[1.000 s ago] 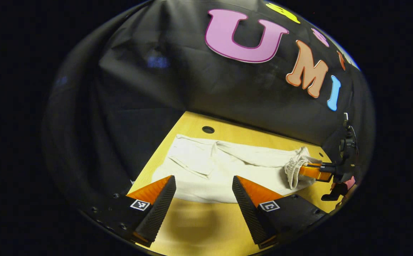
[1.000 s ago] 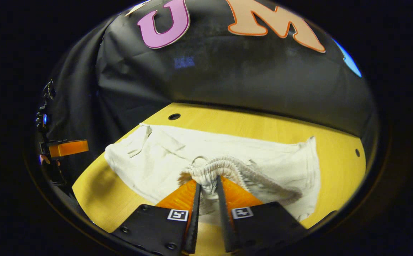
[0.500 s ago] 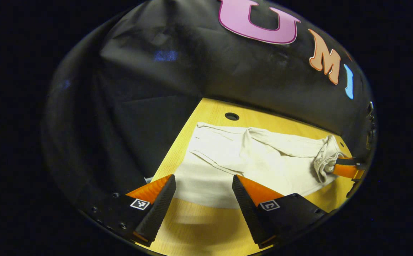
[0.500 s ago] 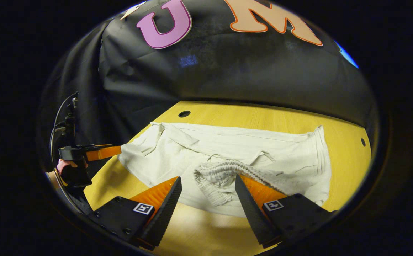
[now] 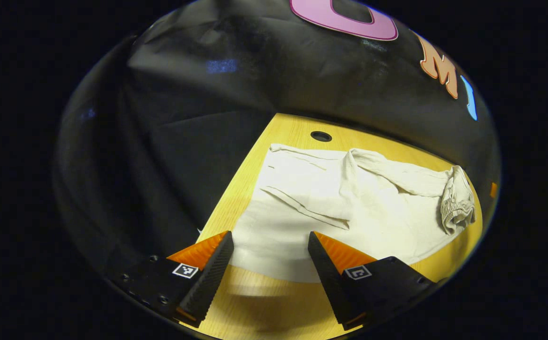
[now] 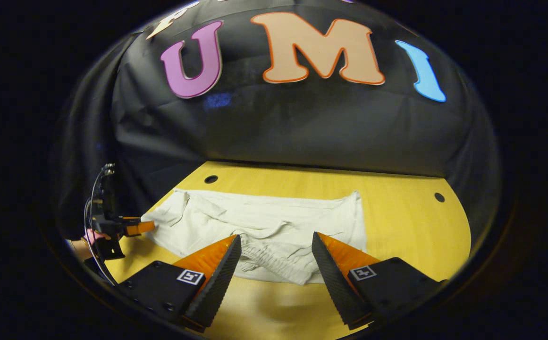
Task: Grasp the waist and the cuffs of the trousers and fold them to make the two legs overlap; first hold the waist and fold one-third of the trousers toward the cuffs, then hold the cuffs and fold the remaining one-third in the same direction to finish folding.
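Cream trousers (image 5: 330, 208) lie flat on the wooden table (image 5: 274, 302), folded lengthwise, with the elastic waist (image 5: 455, 208) folded back onto them at the right in the left gripper view. My left gripper (image 5: 269, 257) is open just above the near hem, holding nothing. In the right gripper view the trousers (image 6: 274, 222) stretch across the table (image 6: 406, 226), the gathered waist (image 6: 264, 257) lying nearest. My right gripper (image 6: 276, 262) is open, drawn back above that waist. The left gripper (image 6: 134, 227) and a hand (image 6: 89, 236) appear at the far left there.
The table has small round holes: one behind the trousers (image 5: 321, 136), one at the back left (image 6: 211, 179) and one at the back right (image 6: 439, 197). Black cloth walls close the back and left sides. Bare tabletop lies right of the trousers (image 6: 410, 236).
My right gripper opened, let the waist drop onto the trousers, and pulled back and up. The left gripper stayed open and shifted left, so the trousers slid rightward in its view.
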